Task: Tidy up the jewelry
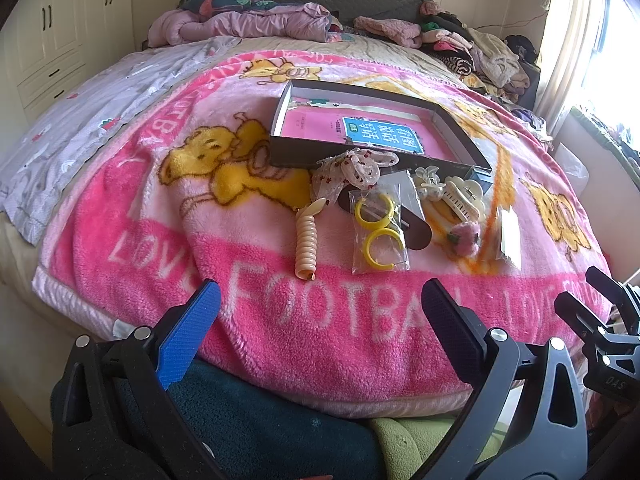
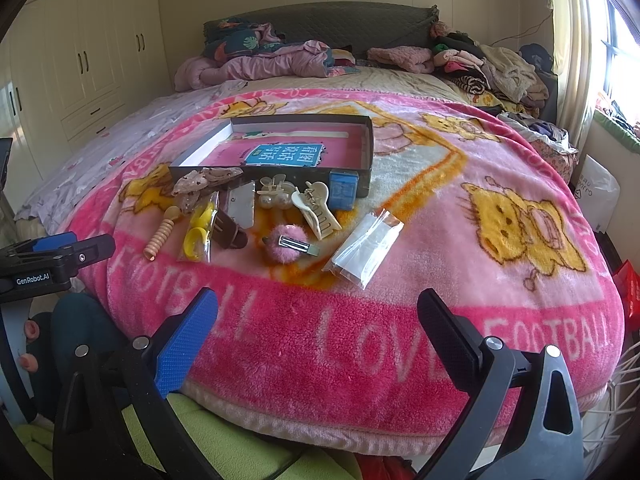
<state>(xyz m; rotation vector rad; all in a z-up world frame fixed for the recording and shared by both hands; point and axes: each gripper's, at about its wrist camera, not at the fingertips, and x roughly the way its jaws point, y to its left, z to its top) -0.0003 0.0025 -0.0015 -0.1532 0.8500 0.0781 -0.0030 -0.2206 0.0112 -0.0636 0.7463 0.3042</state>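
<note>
A shallow dark box (image 1: 276,148) (image 2: 362,142) with a pink book inside lies on the pink blanket. In front of it lie loose accessories: a beige spiral hair tie (image 1: 306,240) (image 2: 160,236), a bag of yellow hoops (image 1: 378,232) (image 2: 197,236), a sheer bow (image 1: 352,170) (image 2: 204,182), a cream claw clip (image 1: 460,196) (image 2: 316,206), a pink pompom clip (image 1: 464,238) (image 2: 286,246) and a clear packet (image 2: 362,246). My left gripper (image 1: 320,310) and right gripper (image 2: 318,314) both hover open over the blanket's near edge, short of the pile, holding nothing.
Piled clothes (image 2: 488,64) and bedding (image 1: 248,20) crowd the head of the bed. White wardrobes (image 2: 80,60) stand left; a window (image 2: 616,48) and a white bag (image 2: 598,196) are on the right. Green fabric (image 2: 224,444) lies below the bed's near edge.
</note>
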